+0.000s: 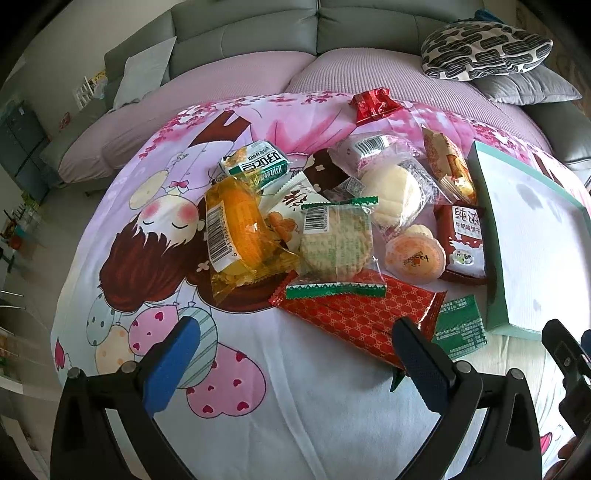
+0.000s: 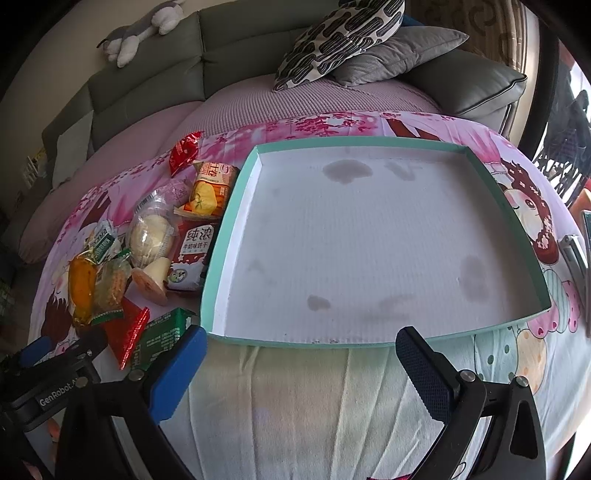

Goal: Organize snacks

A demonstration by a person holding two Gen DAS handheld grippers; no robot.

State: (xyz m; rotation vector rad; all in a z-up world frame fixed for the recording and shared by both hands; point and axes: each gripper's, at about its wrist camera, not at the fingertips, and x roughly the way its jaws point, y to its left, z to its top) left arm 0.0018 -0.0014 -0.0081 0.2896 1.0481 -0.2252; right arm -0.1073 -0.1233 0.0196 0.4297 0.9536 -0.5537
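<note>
A pile of wrapped snacks lies on a pink cartoon cloth [image 1: 155, 229]: a long red patterned packet [image 1: 354, 314], a round green-edged cracker pack [image 1: 336, 243], an orange cake pack [image 1: 236, 236], a white bun [image 1: 395, 195], a jelly cup [image 1: 415, 258], a red milk-biscuit pack [image 1: 463, 240] and a small green packet [image 1: 460, 326]. A shallow teal tray [image 2: 236, 206] with a white floor holds nothing. My left gripper [image 1: 295, 354] is open just in front of the red packet. My right gripper [image 2: 301, 363] is open before the tray's near edge.
A red candy wrapper [image 1: 373, 103] lies apart at the cloth's far edge. A grey sofa [image 1: 243, 33] with a patterned cushion [image 1: 484, 50] and a grey cushion [image 2: 391, 55] stands behind. The left gripper's body shows at the right wrist view's lower left [image 2: 44, 373].
</note>
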